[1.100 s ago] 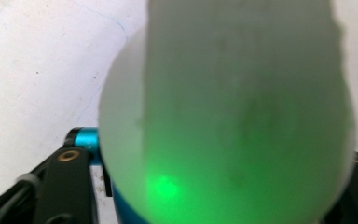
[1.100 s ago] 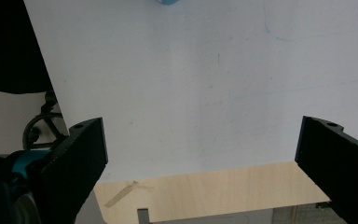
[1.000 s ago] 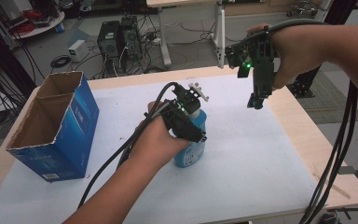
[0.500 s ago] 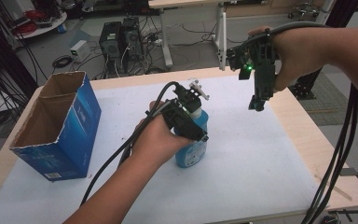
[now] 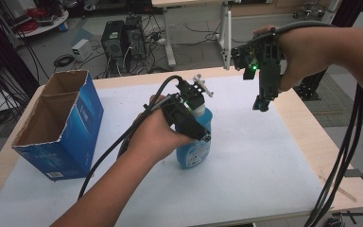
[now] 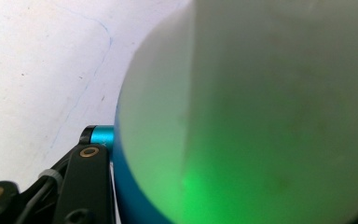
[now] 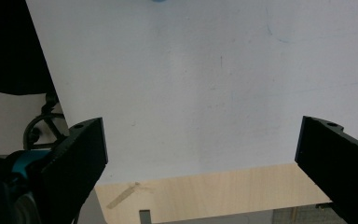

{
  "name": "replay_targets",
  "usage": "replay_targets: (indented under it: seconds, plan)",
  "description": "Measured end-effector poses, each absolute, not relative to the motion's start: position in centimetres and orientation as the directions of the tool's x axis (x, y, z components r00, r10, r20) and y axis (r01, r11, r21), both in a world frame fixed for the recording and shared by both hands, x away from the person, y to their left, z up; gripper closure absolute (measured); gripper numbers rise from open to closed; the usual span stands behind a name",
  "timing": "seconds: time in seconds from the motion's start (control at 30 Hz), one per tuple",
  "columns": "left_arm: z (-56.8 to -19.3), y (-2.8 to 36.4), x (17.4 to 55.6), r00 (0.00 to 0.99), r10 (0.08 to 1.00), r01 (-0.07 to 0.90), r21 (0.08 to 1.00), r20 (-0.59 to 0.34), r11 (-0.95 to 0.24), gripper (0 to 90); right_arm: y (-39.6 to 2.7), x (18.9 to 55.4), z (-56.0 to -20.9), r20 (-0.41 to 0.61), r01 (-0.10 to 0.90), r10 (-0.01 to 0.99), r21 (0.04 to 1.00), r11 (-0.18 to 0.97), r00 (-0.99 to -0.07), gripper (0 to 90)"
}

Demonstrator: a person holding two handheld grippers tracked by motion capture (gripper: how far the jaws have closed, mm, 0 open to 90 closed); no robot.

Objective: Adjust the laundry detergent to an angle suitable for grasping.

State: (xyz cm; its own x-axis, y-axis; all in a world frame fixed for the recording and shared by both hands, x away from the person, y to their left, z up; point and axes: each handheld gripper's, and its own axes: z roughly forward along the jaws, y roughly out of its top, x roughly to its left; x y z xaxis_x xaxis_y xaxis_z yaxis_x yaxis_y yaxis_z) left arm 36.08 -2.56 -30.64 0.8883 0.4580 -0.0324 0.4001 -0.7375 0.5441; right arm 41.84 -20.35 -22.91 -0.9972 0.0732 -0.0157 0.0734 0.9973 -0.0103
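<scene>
- Near the middle of the white mat (image 5: 264,161), a blue spray bottle (image 5: 196,146) stands upright, its white trigger head (image 5: 199,87) pointing away from the person.
- The left gripper (image 5: 189,120) is clenched around the bottle's upper body, just under the trigger head; its jaws have just been closing on it, and the left gripper view shows one black jaw pressed against the bottle's pale wall (image 6: 261,116), lit green.
- To the left of the bottle, well apart, an open blue cardboard box (image 5: 59,127) stands on the mat.
- Up and to the right of the bottle, the right gripper (image 5: 261,105) hangs in the air, pointing down, released: its jaws stand wide with nothing between them.
</scene>
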Motion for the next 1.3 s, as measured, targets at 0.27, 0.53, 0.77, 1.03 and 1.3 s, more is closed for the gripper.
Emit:
replay_targets:
  seconds: [0.27,0.53,0.77,1.03,1.3]
  plan:
    - [-28.5,-1.3,36.0,0.923,0.385,0.325,0.522,0.007,-0.788,44.2,-20.1,41.5,-22.8,-0.021,0.078,0.078,-0.011,0.997,-0.997,1.5]
    - [-26.4,0.5,36.3,0.97,0.242,0.212,0.516,-0.009,-0.83,44.1,-19.3,41.0,-22.8,-0.024,0.058,0.057,-0.012,0.998,-0.998,1.5]
    - [-25.7,2.1,36.4,0.995,0.092,0.103,0.483,-0.048,-0.87,44.0,-18.9,40.6,-22.7,-0.025,0.058,0.058,-0.023,0.998,-0.998,1.5]
    - [-25.6,4.1,36.7,0.995,-0.055,-0.007,0.506,-0.081,-0.862,43.9,-18.5,40.4,-22.8,-0.026,0.06,0.059,-0.026,0.998,-0.998,1.5]
    - [-26.8,5.2,36.9,0.969,-0.234,-0.159,0.517,-0.084,-0.841,43.9,-17.7,40.1,-23.0,-0.024,0.05,0.049,-0.037,0.998,-0.998,1.5]
